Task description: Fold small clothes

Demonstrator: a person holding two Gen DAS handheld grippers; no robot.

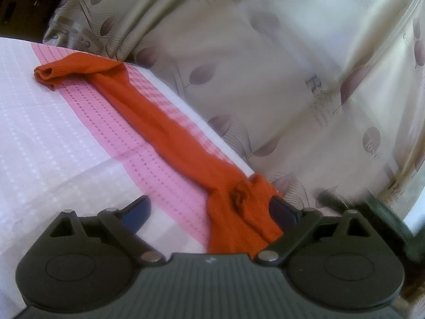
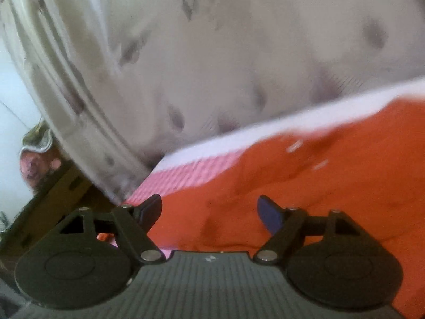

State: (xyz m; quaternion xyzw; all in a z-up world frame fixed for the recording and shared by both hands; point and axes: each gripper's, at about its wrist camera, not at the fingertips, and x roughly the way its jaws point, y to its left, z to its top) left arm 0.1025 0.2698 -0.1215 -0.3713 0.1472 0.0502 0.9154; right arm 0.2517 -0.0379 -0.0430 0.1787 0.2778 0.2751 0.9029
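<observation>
In my left wrist view the left tool (image 1: 209, 210) sits at the bottom of the frame with its jaws wide apart. An orange garment (image 1: 170, 133) runs as a long narrow strip from the upper left, where its rolled end lies on the pink band of the cloth (image 1: 53, 138), down to the lower centre. There it bunches between the blue pads (image 1: 283, 211), lying against the right one; the left pad stands well apart from it. The strip lies along the edge of the table, on the pink-and-white dotted cloth. Behind the edge hangs a pale curtain (image 1: 265, 53) with purple leaf print, filling the upper right.

In my right wrist view the right tool (image 2: 209, 210) also has its jaws apart, nothing pinched between them. The garment (image 2: 332, 175) fills the lower right of the frame, spread wide under and ahead of the tool. A strip of the cloth (image 2: 191, 170) shows at centre, the blurred curtain (image 2: 212, 53) above it. I cannot tell if the pads touch the fabric
</observation>
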